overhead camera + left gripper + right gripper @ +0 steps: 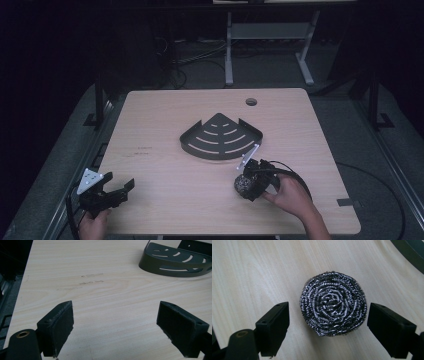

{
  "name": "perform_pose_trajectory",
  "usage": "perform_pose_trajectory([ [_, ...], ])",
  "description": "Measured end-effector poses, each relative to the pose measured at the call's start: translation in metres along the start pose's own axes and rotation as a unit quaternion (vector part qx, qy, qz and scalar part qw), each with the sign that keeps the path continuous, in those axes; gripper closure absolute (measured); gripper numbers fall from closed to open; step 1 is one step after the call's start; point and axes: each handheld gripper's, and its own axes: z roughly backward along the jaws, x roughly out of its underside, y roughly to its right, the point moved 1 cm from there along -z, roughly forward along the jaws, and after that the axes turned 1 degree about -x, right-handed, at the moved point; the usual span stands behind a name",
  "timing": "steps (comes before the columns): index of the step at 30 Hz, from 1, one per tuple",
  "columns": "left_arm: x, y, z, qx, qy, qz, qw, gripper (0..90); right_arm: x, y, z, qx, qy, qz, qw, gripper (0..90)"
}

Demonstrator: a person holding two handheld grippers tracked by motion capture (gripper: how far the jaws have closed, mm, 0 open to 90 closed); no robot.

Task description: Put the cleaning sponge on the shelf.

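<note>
On the table (165,175) — one steel scourer (333,307), one dark corner shelf (221,137), two grippers.

Dark slotted corner shelf (220,137) on pale wooden table (165,195), round hole (251,102) near far edge

Each claw is matte black. The left claw (116,188) carries a grey three-cornered plate with small holes; its two blocky pads (59,325) look fuzzy and worn, beside a brass-ringed screw hole. The right claw (250,186) has smooth pads (274,326) and a black cable looping behind it.
</note>
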Motion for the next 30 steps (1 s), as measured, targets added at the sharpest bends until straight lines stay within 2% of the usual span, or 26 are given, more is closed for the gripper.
perform_pose_trajectory([
  [30, -0.001, 0.000, 0.001, 0.000, 0.007, 0.005, 1.0000, 13.3, -0.011, 0.002, -0.011, 0.003, -0.028, 0.012, 0.9995, 26.8],
])
